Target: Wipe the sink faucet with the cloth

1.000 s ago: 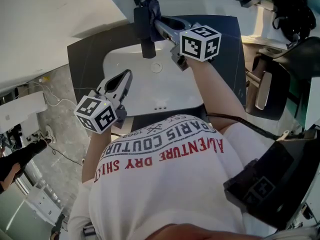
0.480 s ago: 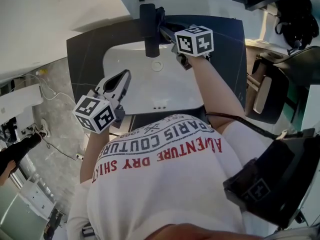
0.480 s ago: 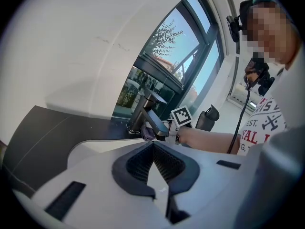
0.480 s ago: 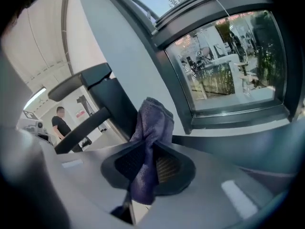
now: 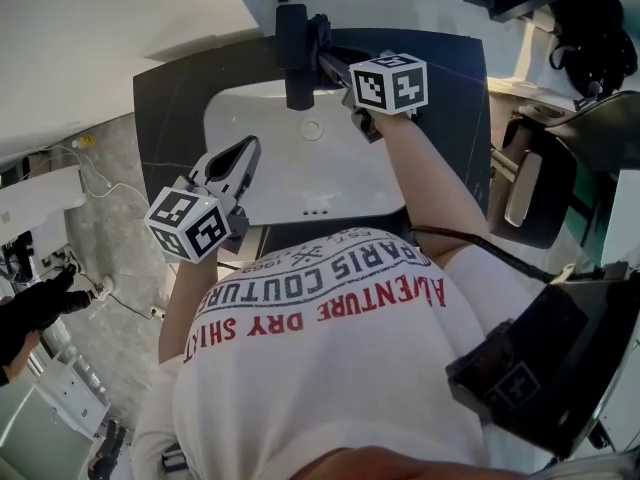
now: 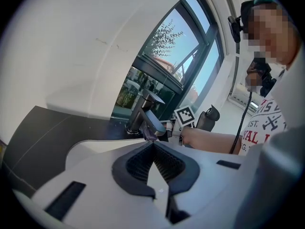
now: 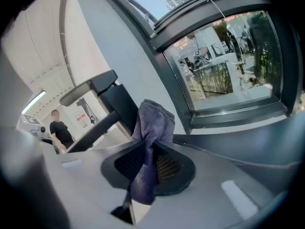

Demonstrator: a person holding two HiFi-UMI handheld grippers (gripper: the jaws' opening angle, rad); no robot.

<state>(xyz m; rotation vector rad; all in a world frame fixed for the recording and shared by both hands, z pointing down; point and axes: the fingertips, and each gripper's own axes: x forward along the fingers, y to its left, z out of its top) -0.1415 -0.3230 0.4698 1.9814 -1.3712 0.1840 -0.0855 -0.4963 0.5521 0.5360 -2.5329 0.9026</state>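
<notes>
Right gripper (image 7: 148,144) was clamped tight on the purple cloth (image 7: 152,123), right up at the black faucet (image 7: 113,101), so wiping looked under way but far from finished, while the left gripper (image 6: 153,146) hung closed and empty over the sink (image 5: 350,183).

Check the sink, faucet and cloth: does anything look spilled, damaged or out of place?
Nothing stands out. The right gripper is shut on the purple cloth by the dark faucet; the white sink shows no spill or damage.
</notes>
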